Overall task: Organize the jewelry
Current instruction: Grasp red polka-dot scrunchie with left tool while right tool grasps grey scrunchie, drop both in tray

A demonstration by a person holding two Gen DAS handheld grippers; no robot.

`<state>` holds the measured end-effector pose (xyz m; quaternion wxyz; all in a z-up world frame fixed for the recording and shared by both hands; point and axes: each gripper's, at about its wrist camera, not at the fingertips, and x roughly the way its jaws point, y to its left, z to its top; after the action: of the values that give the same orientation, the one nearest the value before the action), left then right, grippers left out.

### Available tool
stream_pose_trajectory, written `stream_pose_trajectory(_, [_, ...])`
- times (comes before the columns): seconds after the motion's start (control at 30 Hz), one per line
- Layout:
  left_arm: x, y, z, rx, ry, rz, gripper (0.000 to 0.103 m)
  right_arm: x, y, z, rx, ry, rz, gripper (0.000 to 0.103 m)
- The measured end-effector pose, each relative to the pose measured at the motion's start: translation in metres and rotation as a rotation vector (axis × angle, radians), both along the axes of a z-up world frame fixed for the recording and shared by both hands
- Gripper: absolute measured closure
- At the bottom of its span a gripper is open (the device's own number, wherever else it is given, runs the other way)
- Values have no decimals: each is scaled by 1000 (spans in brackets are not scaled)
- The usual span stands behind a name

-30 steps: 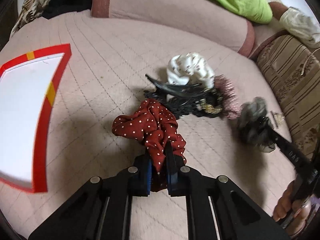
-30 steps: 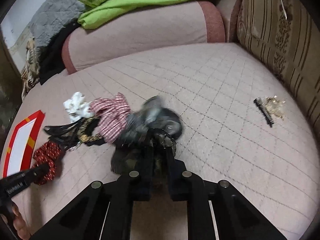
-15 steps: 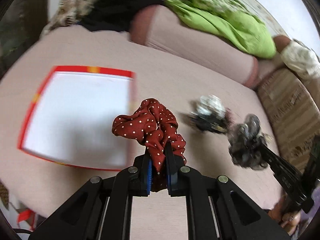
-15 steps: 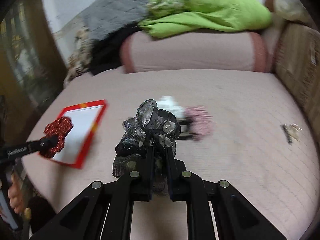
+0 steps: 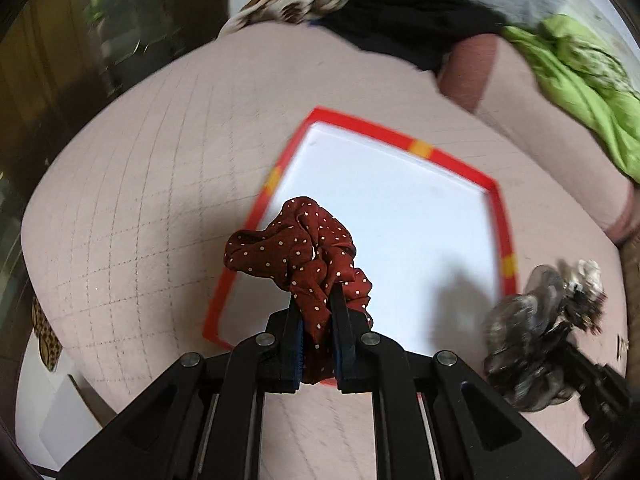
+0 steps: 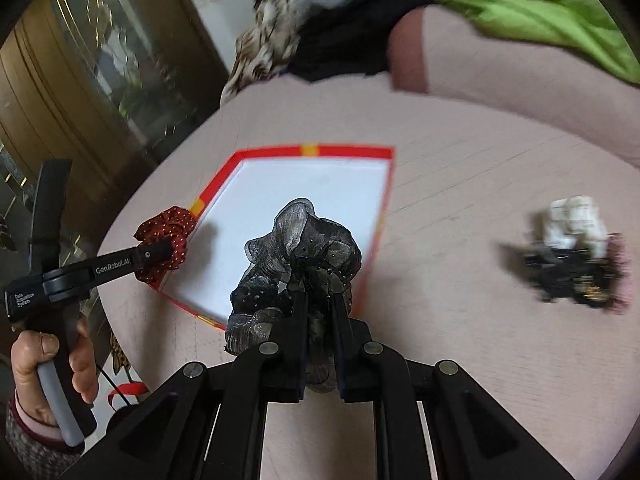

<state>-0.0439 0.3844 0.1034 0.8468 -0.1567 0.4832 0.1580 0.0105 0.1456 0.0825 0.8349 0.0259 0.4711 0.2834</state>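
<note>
While both hover over the red-rimmed tray (image 5: 400, 220), the left hand-held gripper (image 5: 316, 320) pinches a red dotted scrunchie (image 5: 296, 248), the right hand-held gripper (image 6: 320, 312) a grey sheer scrunchie (image 6: 300, 244)

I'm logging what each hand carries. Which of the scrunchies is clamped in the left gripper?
The red polka-dot scrunchie, pinched in the left gripper at the red-rimmed tray. The sheer black one is in the right gripper; the white one lies on the sofa.

left gripper (image 6: 172, 246): black, white "GenRobot.AI" lettering | grey grip | left hand (image 6: 48, 380): bare skin, pink cuff
</note>
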Motion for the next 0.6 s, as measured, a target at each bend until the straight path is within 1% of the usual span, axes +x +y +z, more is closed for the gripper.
stream_pose_trajectory(0.1, [7, 10, -13, 5, 32, 17, 91, 12, 20, -21, -10, 48, 10, 90])
stream_pose_trajectory(0.17, [8, 14, -19, 12, 45, 40, 82, 16, 28, -33, -19, 67, 15, 84])
stream_pose_trajectory(0.2, [9, 15, -20, 12, 46, 43, 80, 17, 31, -35, -25, 67, 16, 79])
stream_pose_trajectory(0.23, [10, 15, -20, 9, 45, 41, 77, 16, 35, -36, -38, 57, 25, 73])
stream_pose_trajectory(0.27, [10, 14, -19, 7, 42, 37, 71, 14, 37, -34, -49, 45, 38, 64])
stream_pose_trajectory(0.3, [10, 14, -18, 3, 38, 34, 68, 9, 37, -29, -63, 16, 64, 60])
stream_pose_trajectory(0.33, [8, 14, -14, -5, 26, 28, 65, 5, 35, -24, -70, -10, 80, 58])
stream_pose_trajectory(0.37, [7, 13, -11, -11, 15, 25, 64, 0, 34, -18, -72, -35, 92, 53])
stream_pose_trajectory(0.4, [4, 12, -6, -23, 1, 23, 63, -5, 30, -11, -67, -65, 102, 46])
stream_pose_trajectory(0.47, [-1, 10, 3, -49, -22, 18, 55, -15, 18, -1, -54, -111, 88, 38])
stream_pose_trajectory(0.5, [-4, 8, 7, -57, -33, 18, 54, -17, 12, 1, -43, -121, 71, 38])
stream_pose_trajectory(0.57, [-12, 5, 17, -63, -57, 19, 54, -18, 3, -1, -38, -111, 35, 38])
stream_pose_trajectory(0.6, [-16, 3, 21, -67, -68, 18, 54, -17, 1, -6, -58, -101, 21, 41])
